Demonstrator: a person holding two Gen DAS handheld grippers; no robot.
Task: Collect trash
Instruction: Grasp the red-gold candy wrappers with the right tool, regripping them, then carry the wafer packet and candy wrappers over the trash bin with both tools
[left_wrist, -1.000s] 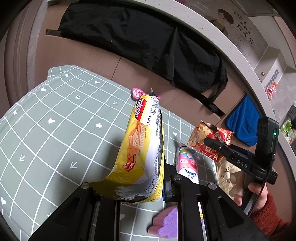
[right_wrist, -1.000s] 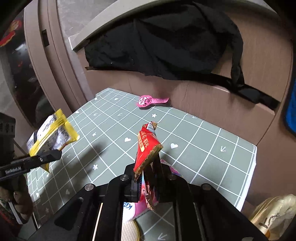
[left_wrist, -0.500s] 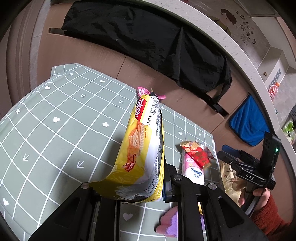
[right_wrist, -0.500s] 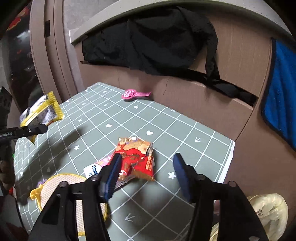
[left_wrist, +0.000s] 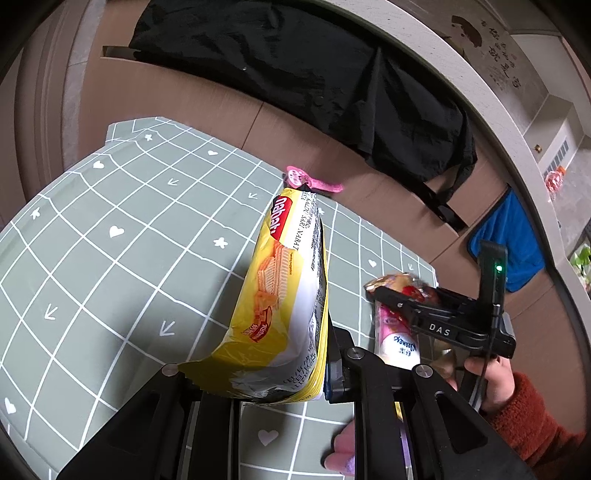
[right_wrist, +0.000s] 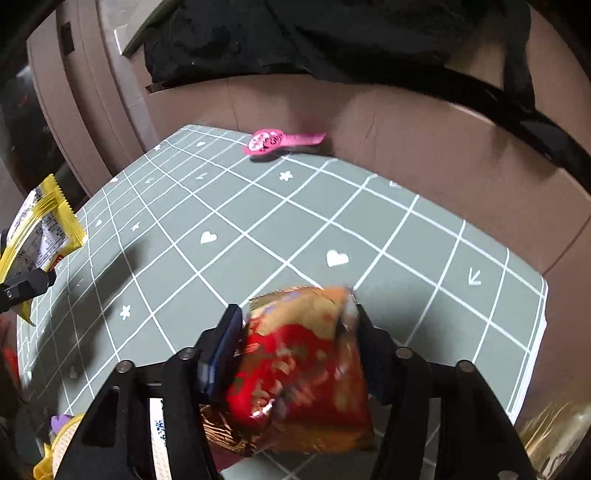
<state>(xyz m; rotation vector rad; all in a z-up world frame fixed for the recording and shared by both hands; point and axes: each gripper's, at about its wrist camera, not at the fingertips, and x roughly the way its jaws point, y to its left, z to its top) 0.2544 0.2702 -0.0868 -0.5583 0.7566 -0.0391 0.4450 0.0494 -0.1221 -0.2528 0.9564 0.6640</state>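
A grey-green gridded table mat (right_wrist: 280, 229) carries a pink tag (right_wrist: 280, 142) at its far edge.

The left gripper (left_wrist: 325, 373) is clamped tight on a wafer pack (left_wrist: 284, 302), tilted down over the mat. The right gripper (right_wrist: 295, 332) points steeply down, its jaws just closing around a red wrapper (right_wrist: 299, 373) (contact blurred). A hand (left_wrist: 491, 380) in a rust sleeve holds it.

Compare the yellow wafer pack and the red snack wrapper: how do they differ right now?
The yellow wafer pack is long, mostly yellow and white; the red snack wrapper is red and gold. The pack is clamped and lifted; the wrapper sits between the right gripper's closing jaws. Both are trash.
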